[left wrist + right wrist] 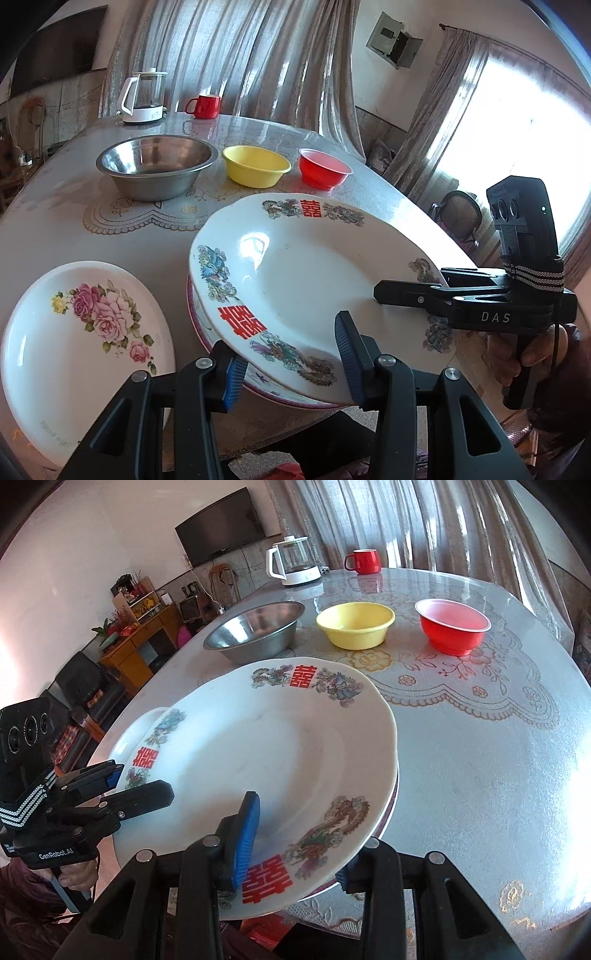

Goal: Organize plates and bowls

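The white round ceramic plate with red double-happiness characters and dragon motifs (314, 280) sits tilted over a pink-rimmed plate (258, 387) at the near edge of the grey lace-patterned counter (480, 775); its near side rests low on that plate while the far rim rides higher. Whether it has fully landed is hard to say.

The step in hand looks like stacking this plate onto the one beneath. The left gripper (291, 365) straddles the near rim, one blue pad under the edge and the other finger above; it seems to be gripping the plate, though the contact may be loosening. The right gripper (295, 853) likewise straddles the rim on its side, one blue pad over the plate face and the other below the edge, apparently clamped on it. The next move probably calls for levelling the plate so the two nest, then freeing both rims without dragging it sideways (the stack hangs close to the counter's edge).

Both grippers angle downward toward the counter, each held in a hand (532, 354) at opposite sides of the plate.

To the left lies a white plate with pink roses (85, 339). Further back stand a stainless steel bowl (155, 166), a yellow plastic bowl (255, 166) and a red plastic bowl (323, 170), then a glass kettle (144, 96) and red mug (205, 105).
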{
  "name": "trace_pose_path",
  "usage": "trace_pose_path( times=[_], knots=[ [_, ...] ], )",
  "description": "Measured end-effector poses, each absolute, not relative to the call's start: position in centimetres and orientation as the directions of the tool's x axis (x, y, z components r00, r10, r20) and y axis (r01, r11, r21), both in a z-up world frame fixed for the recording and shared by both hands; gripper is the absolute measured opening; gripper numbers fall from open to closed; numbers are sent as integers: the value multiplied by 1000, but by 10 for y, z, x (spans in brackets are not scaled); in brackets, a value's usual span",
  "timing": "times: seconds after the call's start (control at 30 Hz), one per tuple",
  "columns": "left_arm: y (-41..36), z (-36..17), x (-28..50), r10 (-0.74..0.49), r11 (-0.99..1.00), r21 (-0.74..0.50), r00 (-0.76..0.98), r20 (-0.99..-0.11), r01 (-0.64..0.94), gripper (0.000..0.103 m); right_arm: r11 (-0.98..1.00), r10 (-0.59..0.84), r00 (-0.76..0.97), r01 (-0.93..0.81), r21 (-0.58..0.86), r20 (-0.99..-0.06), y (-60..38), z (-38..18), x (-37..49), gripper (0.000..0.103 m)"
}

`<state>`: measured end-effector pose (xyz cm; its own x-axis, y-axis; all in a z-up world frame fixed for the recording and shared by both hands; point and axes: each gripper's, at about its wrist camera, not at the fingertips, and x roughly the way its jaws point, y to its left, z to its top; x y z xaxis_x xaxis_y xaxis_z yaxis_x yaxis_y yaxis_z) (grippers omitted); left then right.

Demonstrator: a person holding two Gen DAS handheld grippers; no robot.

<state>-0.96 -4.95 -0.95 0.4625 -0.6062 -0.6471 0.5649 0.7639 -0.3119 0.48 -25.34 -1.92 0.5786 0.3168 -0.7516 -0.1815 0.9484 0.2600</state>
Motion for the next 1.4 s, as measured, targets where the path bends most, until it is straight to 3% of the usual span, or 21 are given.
trace_pose_path(
  times=[0.7, 1.13, 1.23, 1.4],
  knots=[
    [-52, -18, -7, -584, 746, -272, 401, -706, 608, 48, 978, 207, 578, -118, 170, -789, -258, -33, 4, 35],
    [-55, -17, 1, -563, 760, -288, 369, -740, 583, 52, 989, 148, 613, -88, 120, -776, -258, -29, 5, 34],
    [-62, -16, 2, -550, 761, -277, 357, -755, 587, 58, 993, 115, 623, -82, 82, -774, -254, -29, 5, 34],
    [-74, -19, -6, -559, 733, -269, 329, -761, 625, 59, 988, 157, 681, -102, 120, -716, -260, -10, -1, 31]
  ],
)
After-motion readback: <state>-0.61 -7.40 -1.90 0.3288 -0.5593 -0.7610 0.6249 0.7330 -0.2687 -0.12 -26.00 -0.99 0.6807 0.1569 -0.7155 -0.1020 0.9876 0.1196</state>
